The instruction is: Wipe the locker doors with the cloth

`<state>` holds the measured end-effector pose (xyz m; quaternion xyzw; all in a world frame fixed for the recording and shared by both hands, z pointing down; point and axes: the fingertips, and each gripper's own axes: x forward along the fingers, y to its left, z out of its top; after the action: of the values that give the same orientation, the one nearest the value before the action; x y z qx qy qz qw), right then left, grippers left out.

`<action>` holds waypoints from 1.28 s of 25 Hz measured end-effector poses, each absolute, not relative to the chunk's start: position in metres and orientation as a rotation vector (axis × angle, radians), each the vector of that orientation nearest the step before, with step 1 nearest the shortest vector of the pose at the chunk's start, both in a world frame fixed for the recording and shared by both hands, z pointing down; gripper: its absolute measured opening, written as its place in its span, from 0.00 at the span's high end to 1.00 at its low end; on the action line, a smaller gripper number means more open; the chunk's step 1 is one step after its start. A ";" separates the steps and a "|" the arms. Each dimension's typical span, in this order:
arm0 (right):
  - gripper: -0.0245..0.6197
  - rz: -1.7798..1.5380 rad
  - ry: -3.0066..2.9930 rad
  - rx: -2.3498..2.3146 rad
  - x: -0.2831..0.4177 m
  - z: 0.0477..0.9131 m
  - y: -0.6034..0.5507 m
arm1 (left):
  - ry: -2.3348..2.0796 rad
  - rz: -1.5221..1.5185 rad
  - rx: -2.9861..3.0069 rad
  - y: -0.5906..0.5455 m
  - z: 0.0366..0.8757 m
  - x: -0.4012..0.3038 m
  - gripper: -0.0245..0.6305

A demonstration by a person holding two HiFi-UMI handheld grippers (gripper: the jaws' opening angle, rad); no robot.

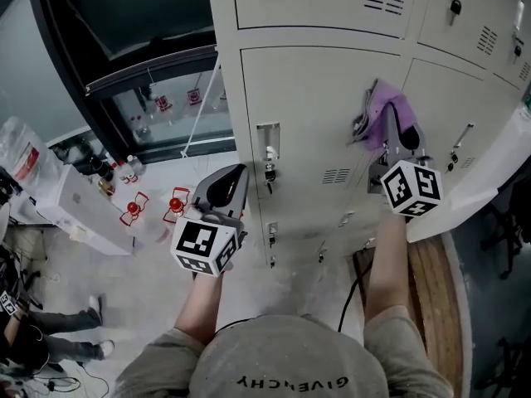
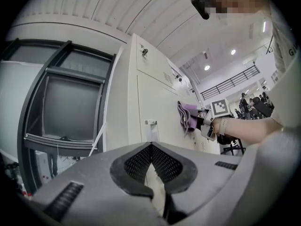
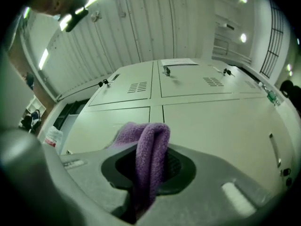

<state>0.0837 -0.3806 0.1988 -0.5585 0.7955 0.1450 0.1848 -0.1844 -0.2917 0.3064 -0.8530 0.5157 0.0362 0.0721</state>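
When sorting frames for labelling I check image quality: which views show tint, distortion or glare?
Right gripper view: green cast, locker doors bowed by the wide lens, cloth fairly sharp. Left gripper view: black vignette, ceiling lights blown out. Head view: even light, neutral colour, mild bending.

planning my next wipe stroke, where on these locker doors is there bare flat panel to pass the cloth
Bare panel: the middle door between its handle recess and the purple cloth, above the vent slots. Crowded: the lock just below the recess.
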 end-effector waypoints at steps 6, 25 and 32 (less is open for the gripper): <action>0.87 0.380 2.358 -1.395 0.027 0.226 -0.359 | 1.557 0.083 -2.581 -0.288 0.317 -0.184 0.96; 0.85 0.770 2.644 -1.268 -0.163 0.266 -0.329 | 1.678 0.071 -2.529 -0.274 0.326 -0.222 0.96; 0.84 0.742 2.618 -1.332 -0.135 0.265 -0.340 | 1.656 0.074 -2.543 -0.277 0.325 -0.217 0.96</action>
<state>-0.1353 -0.3397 0.2650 -0.4390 0.8628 0.2444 0.0559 -0.2168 -0.2765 0.3254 -0.8366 0.5448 0.0243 0.0530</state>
